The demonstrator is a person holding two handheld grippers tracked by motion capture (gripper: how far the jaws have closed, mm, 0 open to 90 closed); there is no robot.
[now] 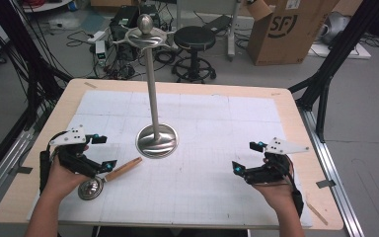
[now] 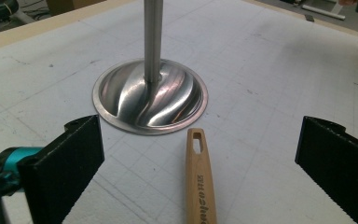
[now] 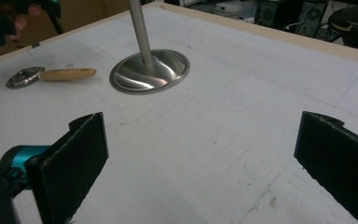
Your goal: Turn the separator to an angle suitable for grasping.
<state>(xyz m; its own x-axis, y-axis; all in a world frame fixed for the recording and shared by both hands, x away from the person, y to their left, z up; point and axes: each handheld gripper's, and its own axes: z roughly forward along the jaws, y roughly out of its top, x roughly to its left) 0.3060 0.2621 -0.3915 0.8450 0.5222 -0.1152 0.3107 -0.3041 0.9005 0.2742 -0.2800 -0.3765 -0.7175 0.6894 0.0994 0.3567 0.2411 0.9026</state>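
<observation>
**A:** Holding a gripper in each hand, you sit at a table (image 1: 296, 118) covered by a white gridded mat. Your left gripper (image 1: 102, 152) has its jaws spread wide, nothing between the pads.

**B:** Where is the ladle?

**A:** The ladle (image 1: 109, 176) lies flat on the mat just beside your left gripper. Its wooden handle (image 2: 200, 182) runs between the spread jaws without touching them and points toward the stand (image 1: 156, 140), its tip just short of the steel base.

**B:** And your right gripper?

**A:** Your right gripper (image 1: 247, 156) is well apart from both, over bare mat, jaws also spread and empty.
</observation>
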